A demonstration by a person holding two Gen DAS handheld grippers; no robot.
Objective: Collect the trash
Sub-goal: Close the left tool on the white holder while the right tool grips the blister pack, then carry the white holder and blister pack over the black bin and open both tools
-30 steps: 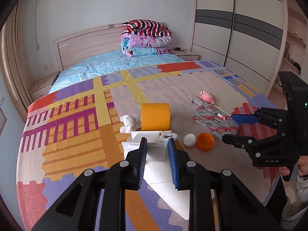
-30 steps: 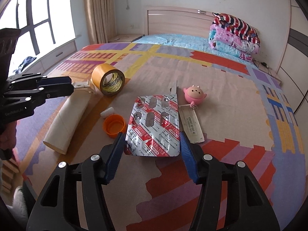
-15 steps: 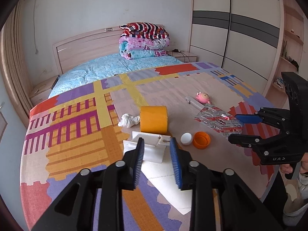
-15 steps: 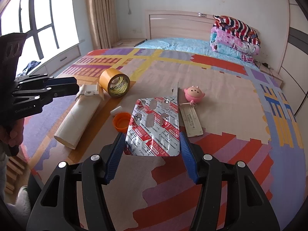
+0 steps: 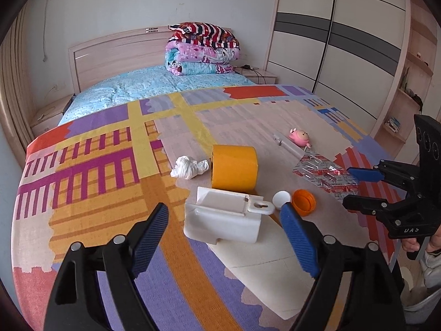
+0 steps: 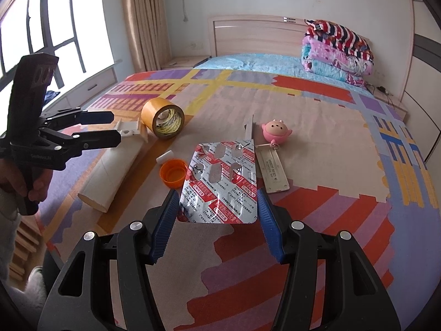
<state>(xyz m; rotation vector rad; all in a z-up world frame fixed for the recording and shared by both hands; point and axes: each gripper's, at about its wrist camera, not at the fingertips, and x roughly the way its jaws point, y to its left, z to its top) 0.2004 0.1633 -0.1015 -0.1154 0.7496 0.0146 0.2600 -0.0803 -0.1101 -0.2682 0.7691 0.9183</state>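
Note:
On the patterned bedspread, my left gripper (image 5: 224,237) has its jaws opening wide. A white plastic piece (image 5: 223,220) lies between the fingers, untouched, on the end of a cardboard tube (image 5: 270,270). Beyond stand a yellow tape roll (image 5: 234,168), a crumpled tissue (image 5: 188,167), a white cap (image 5: 281,198) and an orange cap (image 5: 303,201). My right gripper (image 6: 217,220) is shut on the near end of a red and silver blister pack (image 6: 220,187), its pads against both side edges. The right wrist view has the left gripper (image 6: 113,127) at far left, by the tube (image 6: 113,173).
A pink toy (image 6: 275,132) and a flat printed strip (image 6: 271,171) lie past the pack. Folded quilts (image 5: 202,52) are stacked at the headboard. A wardrobe (image 5: 330,41) lines the right wall. The bed's near edge runs just below both grippers.
The left jaws have gone from nearly shut to wide apart, and now straddle the white plastic piece. The right gripper has kept its hold on the blister pack.

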